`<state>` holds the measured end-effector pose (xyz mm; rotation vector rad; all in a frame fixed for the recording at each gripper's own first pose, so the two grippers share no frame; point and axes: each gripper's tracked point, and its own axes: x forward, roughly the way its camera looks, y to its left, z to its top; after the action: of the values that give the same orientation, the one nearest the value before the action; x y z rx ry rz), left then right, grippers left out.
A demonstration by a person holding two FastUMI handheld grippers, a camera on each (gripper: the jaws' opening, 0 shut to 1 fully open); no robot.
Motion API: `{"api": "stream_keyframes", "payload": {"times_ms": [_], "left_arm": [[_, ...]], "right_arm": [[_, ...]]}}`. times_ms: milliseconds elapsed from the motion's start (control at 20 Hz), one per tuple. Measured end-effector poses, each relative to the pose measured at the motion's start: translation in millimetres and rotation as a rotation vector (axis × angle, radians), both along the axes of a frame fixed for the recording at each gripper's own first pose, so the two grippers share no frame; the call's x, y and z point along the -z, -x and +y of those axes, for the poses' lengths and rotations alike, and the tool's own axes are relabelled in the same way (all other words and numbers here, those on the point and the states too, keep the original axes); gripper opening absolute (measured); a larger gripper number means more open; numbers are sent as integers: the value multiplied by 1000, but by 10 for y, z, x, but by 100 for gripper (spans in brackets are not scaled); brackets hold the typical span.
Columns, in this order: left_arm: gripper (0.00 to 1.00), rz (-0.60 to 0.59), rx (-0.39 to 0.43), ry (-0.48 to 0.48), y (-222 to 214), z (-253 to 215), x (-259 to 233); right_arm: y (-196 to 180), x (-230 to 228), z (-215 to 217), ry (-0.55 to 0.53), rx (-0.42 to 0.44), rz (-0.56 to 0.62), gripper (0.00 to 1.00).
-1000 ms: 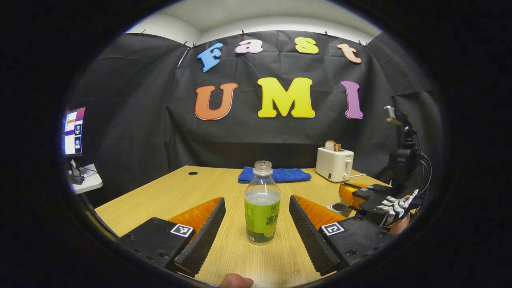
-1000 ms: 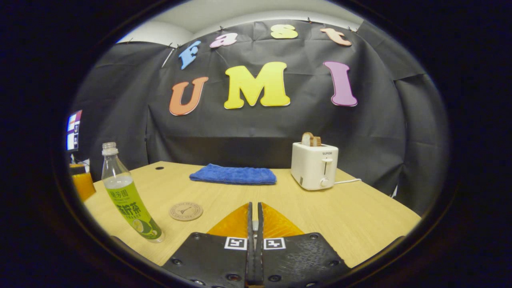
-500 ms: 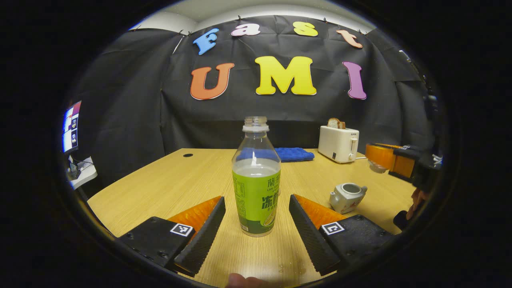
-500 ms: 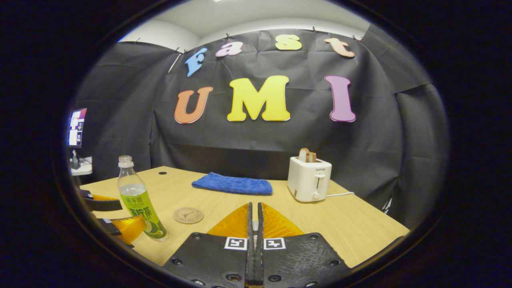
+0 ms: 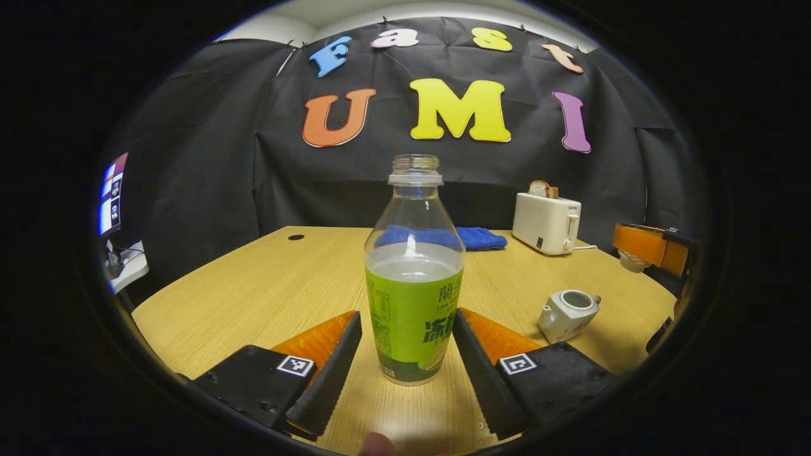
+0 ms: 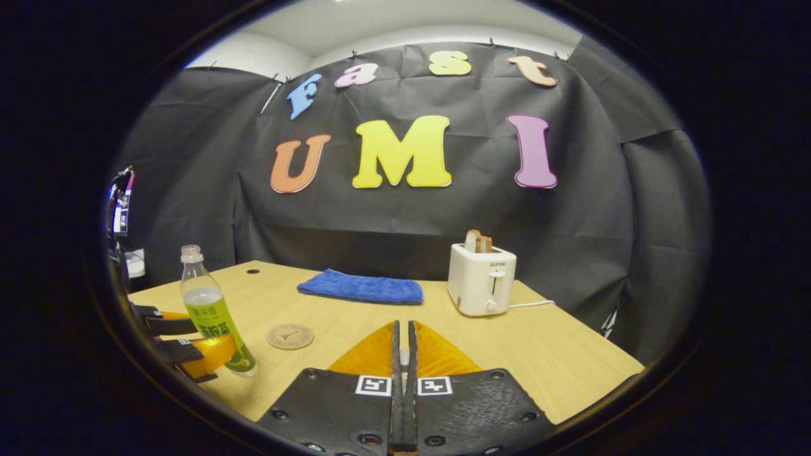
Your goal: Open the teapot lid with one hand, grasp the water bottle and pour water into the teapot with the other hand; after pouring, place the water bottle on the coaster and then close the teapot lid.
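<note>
Wooden desk (image 5: pixel 266 285) in a booth walled with black cloth. On it stand a capless water bottle (image 5: pixel 414 278), a small white teapot (image 5: pixel 567 313), a round coaster (image 6: pixel 290 336), a folded blue towel (image 6: pixel 361 286) and a white toaster (image 6: pixel 480 278) with bread in it.

In the left gripper view, the left gripper (image 5: pixel 405 361) is wide open, its two fingers either side of the bottle's lower, labelled half. The right-hand finger looks to be just touching or nearly touching the label; the other stands clear, so the bottle is not yet held. A second ago the bottle sat smaller and farther off between the fingers; now it looms large, so the gripper has moved in around it. By my reading, the bottle grasp is about to close.

The teapot sits to the right of the bottle, well apart, its mouth open with no lid on it. The right gripper (image 5: pixel 649 247) hangs above and beyond the teapot with a pale rounded thing, likely the lid, between its fingers; it has risen higher over the last second. In the right gripper view its fingers (image 6: pixel 396 354) are pressed almost together; what they hold cannot be told there.

Open room: bare desk lies between bottle and teapot, and the coaster is just beside the bottle. The bottle stands near the desk's front edge; towel and toaster are far back, out of the way.
</note>
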<state>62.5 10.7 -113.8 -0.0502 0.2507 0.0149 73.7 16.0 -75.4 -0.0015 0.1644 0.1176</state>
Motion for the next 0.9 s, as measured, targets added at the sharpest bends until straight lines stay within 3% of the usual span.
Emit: {"api": "stream_keyframes", "payload": {"times_ms": [200, 500, 900], "left_arm": [[80, 3, -2, -42, -25, 10, 14], [77, 59, -12, -169, 42, 79, -44], [76, 54, 50, -676, 68, 220, -341]], "right_arm": [[0, 61, -4, 4, -11, 23, 0], [38, -15, -186, -11, -8, 15, 0], [63, -15, -557, -24, 7, 22, 0]]}}
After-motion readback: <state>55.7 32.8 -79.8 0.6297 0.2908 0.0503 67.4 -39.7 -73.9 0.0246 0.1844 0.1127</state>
